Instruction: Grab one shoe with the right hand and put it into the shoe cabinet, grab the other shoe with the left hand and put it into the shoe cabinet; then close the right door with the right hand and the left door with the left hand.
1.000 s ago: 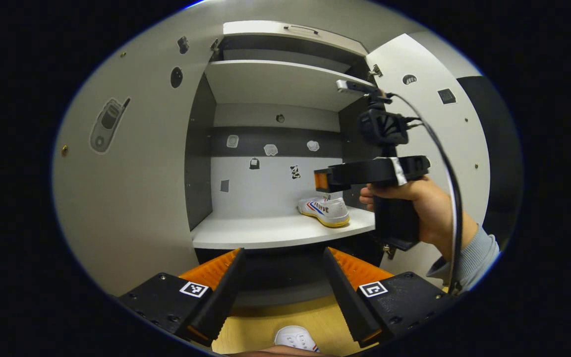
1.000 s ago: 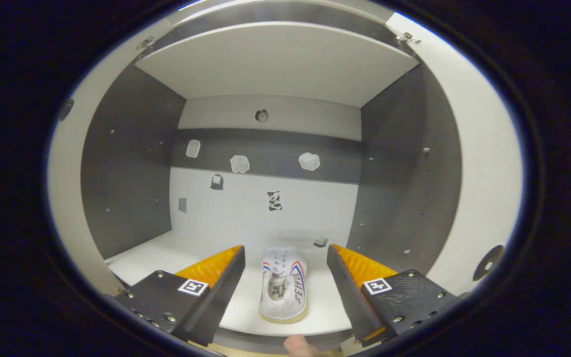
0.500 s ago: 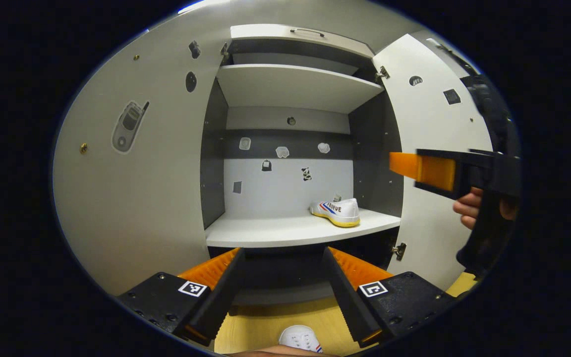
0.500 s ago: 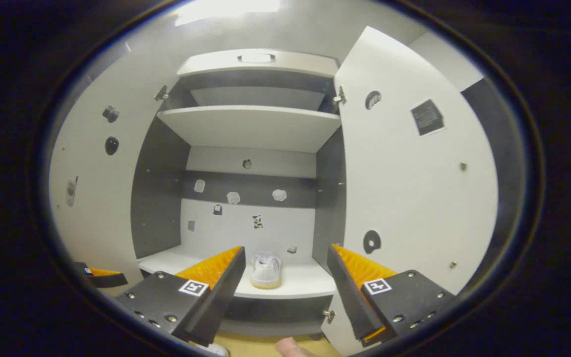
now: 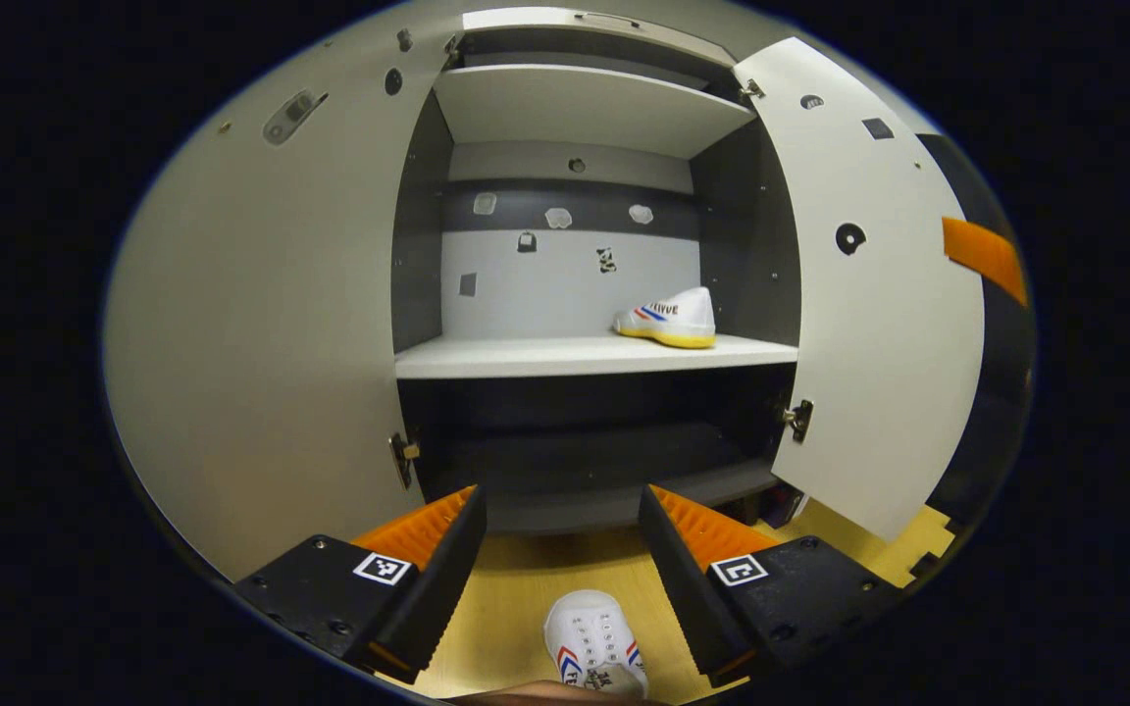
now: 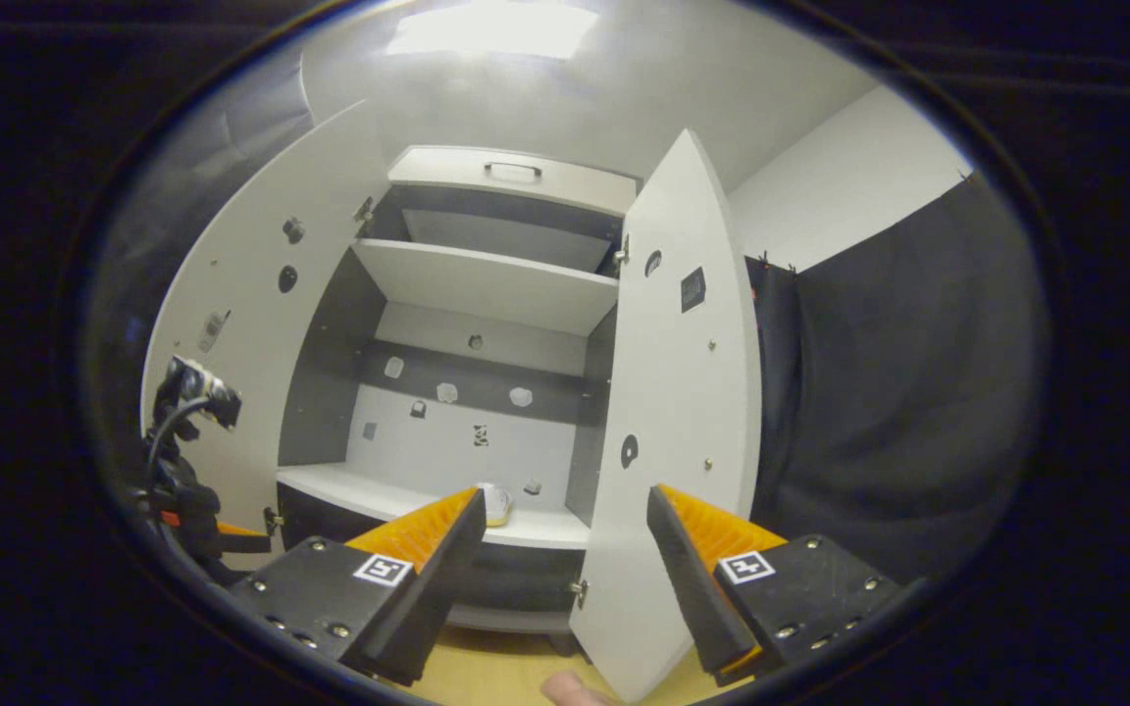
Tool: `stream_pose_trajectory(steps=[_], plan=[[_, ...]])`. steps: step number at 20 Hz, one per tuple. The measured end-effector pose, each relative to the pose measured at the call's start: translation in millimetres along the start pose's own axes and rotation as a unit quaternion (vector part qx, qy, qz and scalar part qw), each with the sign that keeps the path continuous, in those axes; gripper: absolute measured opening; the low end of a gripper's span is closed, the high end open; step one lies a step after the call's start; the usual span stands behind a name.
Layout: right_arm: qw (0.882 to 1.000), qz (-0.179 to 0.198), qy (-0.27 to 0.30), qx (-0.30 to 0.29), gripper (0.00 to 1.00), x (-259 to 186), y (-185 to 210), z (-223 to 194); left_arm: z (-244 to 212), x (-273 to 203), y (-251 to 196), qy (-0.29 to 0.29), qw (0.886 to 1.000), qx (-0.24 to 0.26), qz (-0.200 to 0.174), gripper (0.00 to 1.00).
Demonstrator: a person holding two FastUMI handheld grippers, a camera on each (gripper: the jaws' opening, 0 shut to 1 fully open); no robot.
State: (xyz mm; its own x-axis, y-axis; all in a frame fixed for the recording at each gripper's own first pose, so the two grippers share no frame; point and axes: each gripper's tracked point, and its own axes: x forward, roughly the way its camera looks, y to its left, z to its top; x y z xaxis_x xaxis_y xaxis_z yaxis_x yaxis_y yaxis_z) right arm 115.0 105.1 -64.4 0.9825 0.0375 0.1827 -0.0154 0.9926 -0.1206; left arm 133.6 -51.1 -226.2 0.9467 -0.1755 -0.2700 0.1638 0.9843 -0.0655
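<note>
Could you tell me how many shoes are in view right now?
2: one white canvas shoe on the cabinet's middle shelf, right side; another white canvas shoe on the wooden floor.

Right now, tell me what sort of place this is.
Likely a staged recording booth, not a home: an open white shoe cabinet with one shoe on its shelf, another shoe on the wooden floor, and black cloth walling it in.

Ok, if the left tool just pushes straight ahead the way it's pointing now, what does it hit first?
Probably nothing soon: the left tool, open, aims into the dark lower compartment under the shelf. The shoe on the floor lies below that line. Depth is unclear.
</note>
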Motion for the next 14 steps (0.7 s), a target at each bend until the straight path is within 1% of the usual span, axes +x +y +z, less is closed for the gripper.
stream_pose_trajectory(steps=[1,2,3,4,5,8,11,13,14], plan=[[1.0,-0.001,0.003,0.013,0.98,-3,-1,-1,-17,1,-3,0.009,1.0,-0.005,-0.01,0.96],[0.999,0.001,0.012,0.032,0.98,-5,-1,-4,-35,0,-11,0.024,0.999,-0.01,-0.03,0.96],[0.998,0.008,0.021,0.051,0.98,-9,-1,-8,-54,-3,-15,0.034,0.999,-0.011,-0.039,0.95],[0.997,0.018,0.023,0.067,0.99,-13,-1,-9,-68,-3,-13,0.04,0.998,-0.011,-0.036,0.96],[0.996,0.023,0.023,0.079,0.98,-14,-4,-8,-88,-4,-11,0.054,0.998,-0.013,-0.033,0.95],[0.996,0.03,0.008,0.083,0.97,-16,-10,-7,-139,-2,-7,0.103,0.994,0.011,-0.029,0.96],[0.993,0.059,0.015,0.096,0.98,-18,2,-18,-182,-1,-2,0.16,0.987,-0.002,-0.027,0.95],[0.992,0.075,0.021,0.102,0.98,-14,8,-25,-204,0,2,0.188,0.982,-0.011,-0.022,0.96],[0.992,0.076,0.024,0.1,0.98,-11,8,-29,-212,0,4,0.197,0.98,-0.01,-0.022,0.99]])
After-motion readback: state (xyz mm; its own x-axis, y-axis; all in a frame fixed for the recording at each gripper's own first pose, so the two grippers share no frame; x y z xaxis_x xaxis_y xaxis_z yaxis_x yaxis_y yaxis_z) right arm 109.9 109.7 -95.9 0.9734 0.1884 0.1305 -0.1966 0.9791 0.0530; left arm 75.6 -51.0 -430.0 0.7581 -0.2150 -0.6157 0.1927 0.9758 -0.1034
